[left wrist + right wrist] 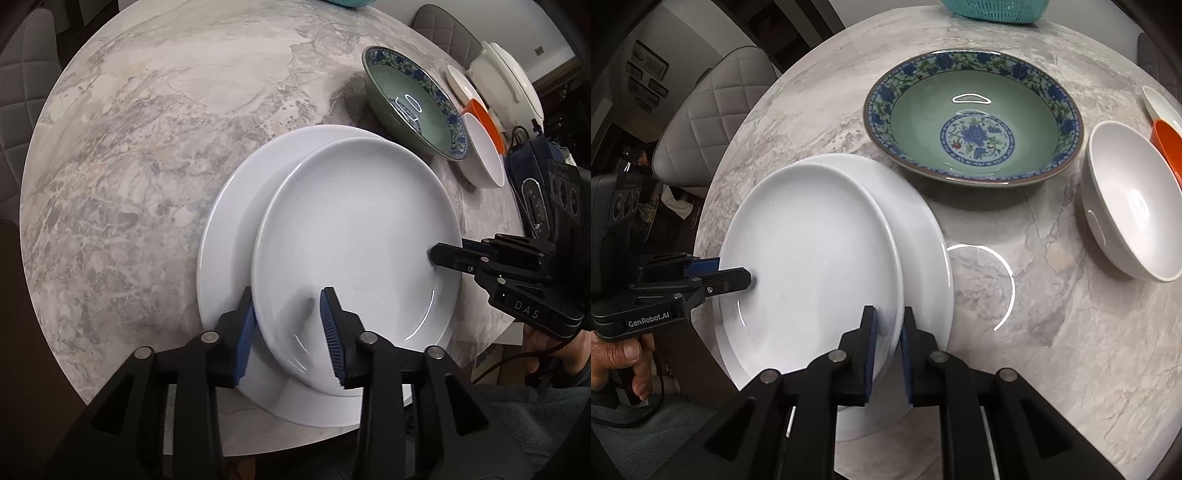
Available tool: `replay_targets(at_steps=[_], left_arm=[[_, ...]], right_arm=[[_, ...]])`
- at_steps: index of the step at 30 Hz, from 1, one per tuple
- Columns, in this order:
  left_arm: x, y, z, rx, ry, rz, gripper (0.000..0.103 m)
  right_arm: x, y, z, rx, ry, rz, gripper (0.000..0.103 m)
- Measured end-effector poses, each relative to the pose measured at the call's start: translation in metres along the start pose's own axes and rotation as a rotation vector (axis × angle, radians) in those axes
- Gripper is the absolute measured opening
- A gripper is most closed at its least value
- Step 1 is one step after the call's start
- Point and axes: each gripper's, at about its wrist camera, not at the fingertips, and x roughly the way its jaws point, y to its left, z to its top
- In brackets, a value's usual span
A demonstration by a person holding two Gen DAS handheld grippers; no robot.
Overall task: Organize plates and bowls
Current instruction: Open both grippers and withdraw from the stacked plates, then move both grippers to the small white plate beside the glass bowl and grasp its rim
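Two white plates sit near the front edge of the round marble table. The upper plate lies offset over the lower plate. My left gripper straddles the upper plate's near rim. Its jaws are open, and a gap shows between the inner pad and the plate. My right gripper comes in from the opposite side. Its blue pads are shut on that same plate's rim. A hand holds each gripper's handle.
A green bowl with a blue floral pattern stands just behind the plates. Beside it are a white bowl, an orange bowl and a small white dish. A white lidded pot, a teal basket and padded chairs ring the table.
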Motion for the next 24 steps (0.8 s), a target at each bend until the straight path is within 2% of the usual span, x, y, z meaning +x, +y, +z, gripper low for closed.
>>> replay_targets(at_steps=[3, 5, 8, 11, 13, 15, 16, 17, 18, 19, 21, 24], left_arm=[[-0.001, -0.014, -0.001, 0.072, -0.014, 0.055, 0.064], [0.0, -0.02, -0.001, 0.097, -0.019, 0.08, 0.066], [-0.001, -0.02, -0.001, 0.085, -0.026, 0.083, 0.067], [-0.01, -0.018, 0.0, 0.076, -0.058, 0.076, 0.067], [-0.024, -0.016, 0.002, 0.069, -0.098, 0.049, 0.07], [-0.042, -0.014, 0.008, 0.07, -0.148, -0.003, 0.079], [-0.05, -0.014, 0.014, 0.072, -0.168, -0.027, 0.081], [-0.057, -0.013, 0.022, 0.076, -0.183, -0.054, 0.088], [-0.062, -0.012, 0.032, 0.079, -0.182, -0.079, 0.1], [-0.065, -0.012, 0.043, 0.075, -0.169, -0.093, 0.103], [-0.071, -0.012, 0.07, 0.055, -0.159, -0.098, 0.103], [-0.097, -0.019, 0.111, 0.034, -0.267, -0.131, 0.103]], right_arm=[[-0.001, 0.006, -0.001, -0.029, -0.004, -0.038, 0.015], [-0.001, 0.009, -0.002, -0.044, -0.004, -0.056, 0.015], [-0.002, 0.011, -0.003, -0.053, -0.007, -0.07, 0.015], [-0.006, 0.009, -0.004, -0.041, -0.019, -0.069, 0.02], [-0.013, 0.006, -0.005, -0.027, -0.038, -0.073, 0.028], [-0.026, 0.002, -0.005, -0.003, -0.076, -0.052, 0.035], [-0.036, -0.002, -0.005, 0.014, -0.104, -0.029, 0.044], [-0.047, -0.007, -0.005, 0.035, -0.138, -0.007, 0.05], [-0.06, -0.014, -0.004, 0.062, -0.177, 0.015, 0.062], [-0.073, -0.023, -0.002, 0.094, -0.214, 0.04, 0.07], [-0.098, -0.046, 0.002, 0.166, -0.267, 0.085, 0.075], [-0.138, -0.091, 0.009, 0.281, -0.334, 0.134, 0.08]])
